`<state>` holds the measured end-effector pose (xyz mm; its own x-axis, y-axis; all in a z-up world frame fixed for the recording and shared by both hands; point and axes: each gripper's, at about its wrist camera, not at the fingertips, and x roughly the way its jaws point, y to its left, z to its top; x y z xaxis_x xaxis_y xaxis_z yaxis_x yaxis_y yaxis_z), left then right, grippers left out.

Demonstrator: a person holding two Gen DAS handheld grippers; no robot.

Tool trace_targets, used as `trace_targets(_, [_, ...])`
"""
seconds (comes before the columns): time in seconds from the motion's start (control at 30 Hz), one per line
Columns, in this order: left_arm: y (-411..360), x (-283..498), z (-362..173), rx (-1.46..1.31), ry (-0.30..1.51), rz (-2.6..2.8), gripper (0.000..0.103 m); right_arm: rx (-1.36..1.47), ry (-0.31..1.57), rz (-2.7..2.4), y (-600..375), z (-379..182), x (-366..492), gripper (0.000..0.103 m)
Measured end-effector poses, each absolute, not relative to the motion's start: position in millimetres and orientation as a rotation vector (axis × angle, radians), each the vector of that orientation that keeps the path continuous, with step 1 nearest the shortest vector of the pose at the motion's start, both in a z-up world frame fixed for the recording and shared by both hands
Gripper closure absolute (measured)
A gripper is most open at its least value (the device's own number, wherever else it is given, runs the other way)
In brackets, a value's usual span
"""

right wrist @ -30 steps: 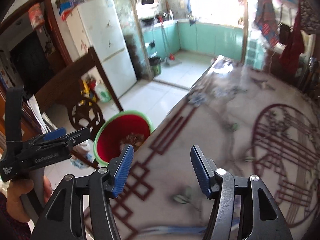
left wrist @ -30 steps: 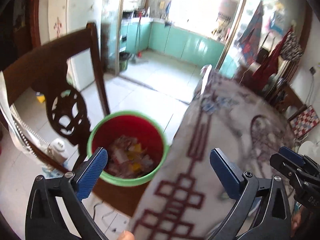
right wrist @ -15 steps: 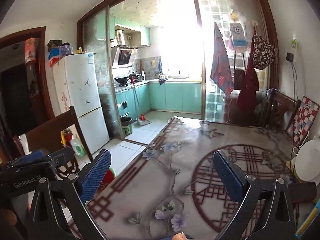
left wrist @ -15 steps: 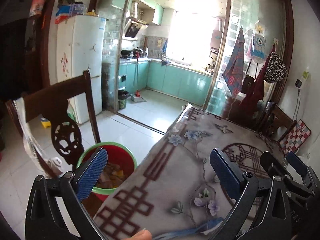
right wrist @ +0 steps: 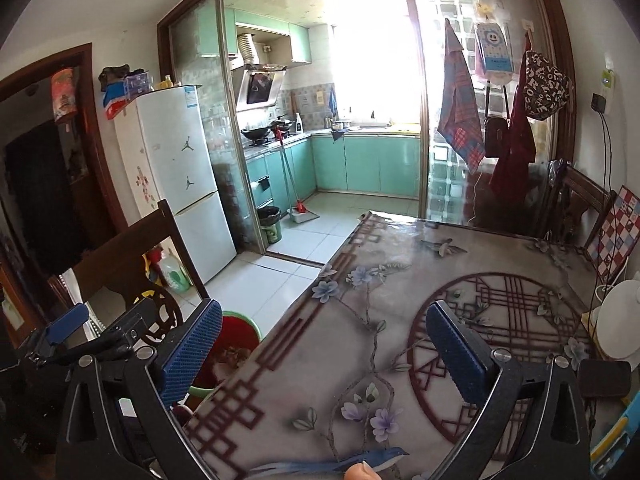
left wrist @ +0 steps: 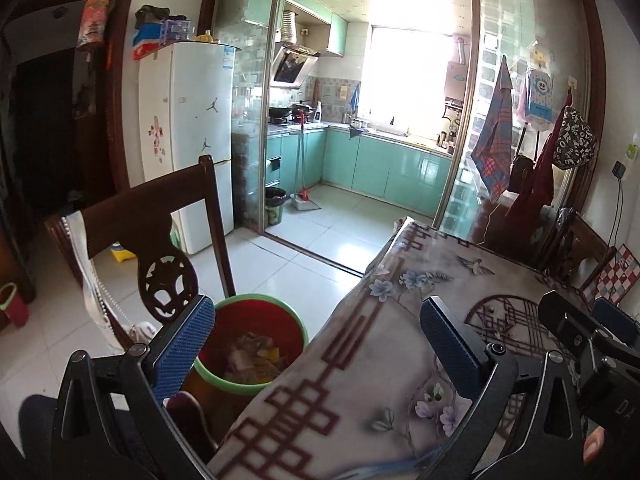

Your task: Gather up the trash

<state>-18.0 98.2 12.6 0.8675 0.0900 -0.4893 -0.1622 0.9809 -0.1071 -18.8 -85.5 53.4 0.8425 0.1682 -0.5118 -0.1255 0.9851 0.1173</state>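
A red bin with a green rim point(left wrist: 260, 336) stands on the floor beside the table, with crumpled trash point(left wrist: 256, 360) inside. It also shows in the right wrist view point(right wrist: 236, 340). My left gripper point(left wrist: 316, 344) is open and empty, raised above the bin and the table's left edge. My right gripper point(right wrist: 324, 348) is open and empty over the flowered tablecloth point(right wrist: 400, 320). No trash shows on the table.
A dark wooden chair point(left wrist: 156, 232) stands left of the bin. A fridge point(left wrist: 188, 136) and the kitchen doorway lie beyond. A white fan point(right wrist: 620, 320), a black device point(right wrist: 604, 378) and a checkered board point(right wrist: 616, 232) sit at the table's right edge.
Both grippers have lifted and tilted up from looking down at the bin to looking level across the room. The right gripper's jaws have opened wider.
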Motion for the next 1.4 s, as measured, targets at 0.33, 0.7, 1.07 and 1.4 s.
trace_targets(0.33, [100.9,13.3,19.1,-0.103,0.520,0.069,0.000,0.044,0.577,0.066,-76.2,61.7,10.9,0.001])
trace_targets(0.7, [105.1,21.3,13.7,-0.122,0.566,0.062,0.000,0.023,0.570,0.024,-75.0,65.2,18.5,0.001])
trace_targets(1.07, [81.5,23.9,20.0,-0.108,0.571,0.001,0.000,0.022,0.559,-0.007,-86.6,69.4,6.8,0.001])
trace_targets(1.4, [71.0,25.6,23.7,-0.098,0.563,-0.008,0.000,0.034,0.541,-0.041,-100.8,76.2,-2.3,0.001])
